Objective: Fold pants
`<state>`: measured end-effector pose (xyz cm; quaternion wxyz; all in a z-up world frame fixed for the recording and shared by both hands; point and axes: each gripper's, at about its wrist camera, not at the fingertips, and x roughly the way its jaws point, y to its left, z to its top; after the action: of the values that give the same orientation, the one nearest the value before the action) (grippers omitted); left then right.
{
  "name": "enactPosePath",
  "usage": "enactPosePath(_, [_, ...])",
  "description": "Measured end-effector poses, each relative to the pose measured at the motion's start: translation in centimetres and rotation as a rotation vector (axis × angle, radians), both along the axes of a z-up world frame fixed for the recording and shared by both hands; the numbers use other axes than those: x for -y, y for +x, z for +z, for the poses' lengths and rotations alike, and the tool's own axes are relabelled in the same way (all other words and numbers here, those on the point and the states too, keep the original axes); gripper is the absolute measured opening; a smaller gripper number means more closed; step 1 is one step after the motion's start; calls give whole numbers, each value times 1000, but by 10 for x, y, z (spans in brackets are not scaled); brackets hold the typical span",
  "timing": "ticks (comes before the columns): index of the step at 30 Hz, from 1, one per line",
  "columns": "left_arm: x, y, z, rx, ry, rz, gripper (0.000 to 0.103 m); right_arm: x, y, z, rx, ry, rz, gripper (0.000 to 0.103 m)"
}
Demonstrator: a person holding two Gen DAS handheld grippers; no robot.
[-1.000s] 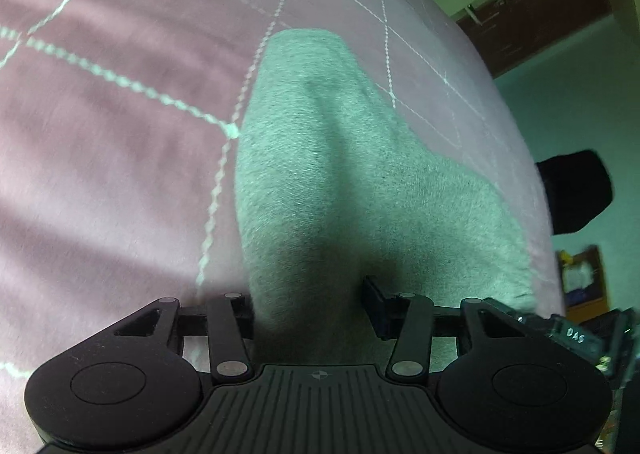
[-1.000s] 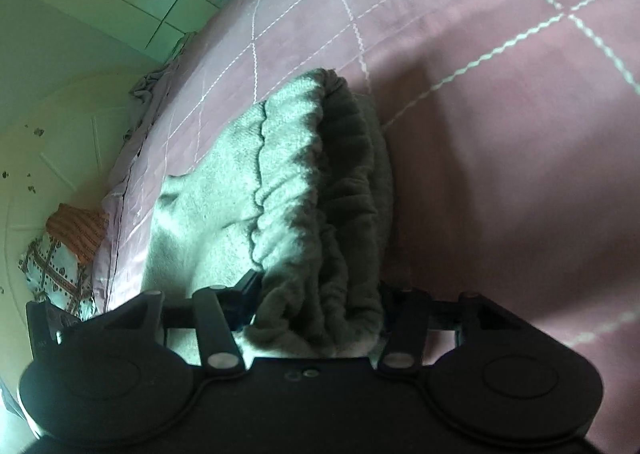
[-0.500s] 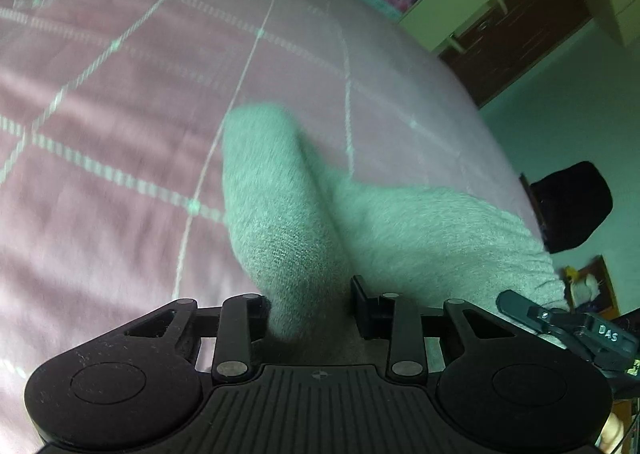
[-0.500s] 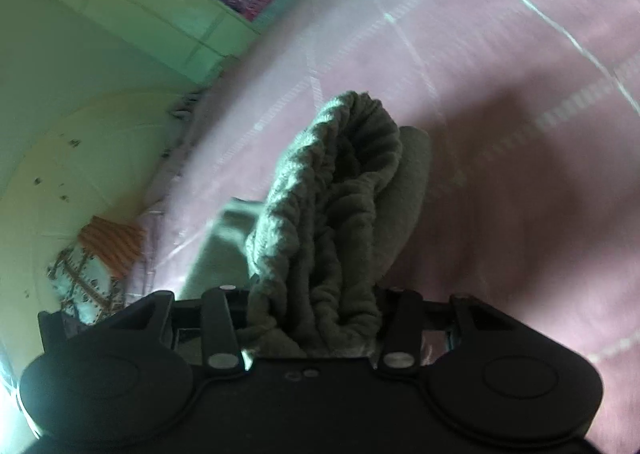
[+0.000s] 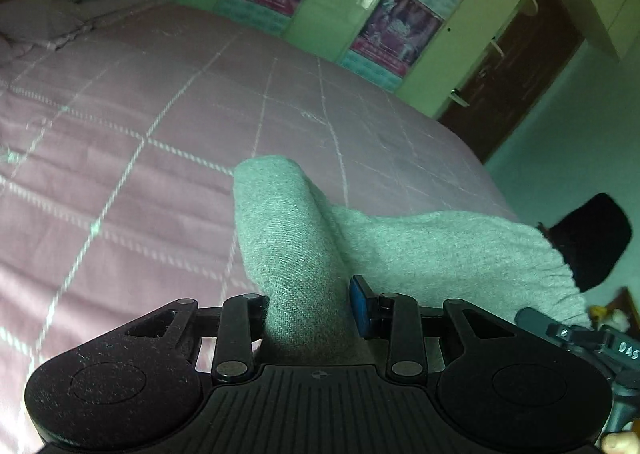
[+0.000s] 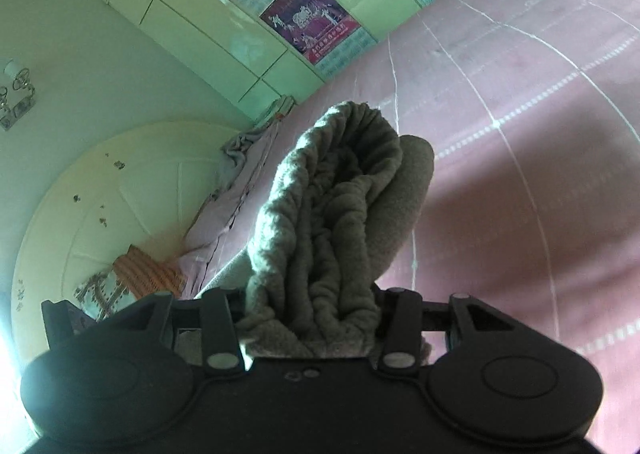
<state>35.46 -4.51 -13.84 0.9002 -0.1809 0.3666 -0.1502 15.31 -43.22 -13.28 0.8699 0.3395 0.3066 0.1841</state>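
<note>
Grey knit pants [image 5: 288,221] hang bunched between the fingers of my left gripper [image 5: 310,306], which is shut on a smooth fold of the cloth. The fabric stretches right toward my other gripper's tip [image 5: 580,334]. In the right wrist view the gathered elastic waistband of the pants [image 6: 332,193] stands up in a thick bundle, with my right gripper [image 6: 310,310] shut on it. Both grips are held up above the pink bedspread [image 5: 120,173]. The lower part of the pants is hidden under the gripper bodies.
The pink quilted bed [image 6: 520,133] spreads wide below. Green wardrobe doors with posters [image 5: 396,33] line its far side. A brown door [image 5: 520,65] and a black object [image 5: 592,242] are at the right. A cream headboard [image 6: 100,213] and patterned pillow [image 6: 132,278] lie left.
Both grippers have risen and tilted up, lifting the pants off the bedspread. Their jaws narrowed on the cloth early on. More of the wardrobe and walls has come into view.
</note>
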Motion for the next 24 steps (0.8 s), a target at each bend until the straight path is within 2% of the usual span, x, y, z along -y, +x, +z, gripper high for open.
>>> enactPosePath(5, [13,24,-10,-1,63,12,34,-15,22,2,-7,-33,-12,45])
enactPosePath(11, [35,34,-40,-31,163,3,34,-6,37,-23,-52,-80,-34,45])
enactPosePath(16, [56,31,-64,-46,319,-27,35,5,37,-54,-128,-113,-80,46])
enactPosePath(18, [58,28,-74,-72,348,-19,50,7,35,-67,-159,-133,-98,48])
enactPosePath(21, [60,23,-78,-67,390,-3,62,6,26,-80,-204,-204,-122,62])
enactPosePath(23, [62,20,-76,-63,417,-2,65,5,19,-83,-226,-269,-148,75])
enactPosePath(24, [63,18,-73,-59,436,-1,66,6,16,-82,-226,-285,-160,77])
